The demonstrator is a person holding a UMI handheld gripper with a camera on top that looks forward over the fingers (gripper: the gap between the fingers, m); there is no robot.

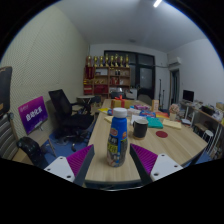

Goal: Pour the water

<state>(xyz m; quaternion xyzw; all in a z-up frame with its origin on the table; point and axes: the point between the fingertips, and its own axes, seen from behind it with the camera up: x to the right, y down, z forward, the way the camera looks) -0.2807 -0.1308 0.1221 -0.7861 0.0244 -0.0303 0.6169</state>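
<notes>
The claw (118,165) sits with its two purple-padded fingers (80,163) set wide apart, and the white plastic bottle with a blue cap and blue label (118,138) stands between them, upright on the long pale wooden counter (180,145). A gap shows at each side of the bottle, so the fingers are around it but do not appear to press on it; whether the bottle's base touches either pad cannot be told.

The step in hand looks like taking hold of the bottle before any pouring. To do it well, the fingers should close evenly on the labelled middle, keeping the bottle centred so it does not tip or twist, and the cap may need dealing with first.

Just beyond the bottle stands a dark round cup (140,129), the likely place for the water. It is near enough that a lifted bottle could knock it. Farther along the counter lies a clutter of small coloured items, too small to name. Black office chairs (68,112) stand beside the counter, and wooden shelves (108,75) line the far wall.
</notes>
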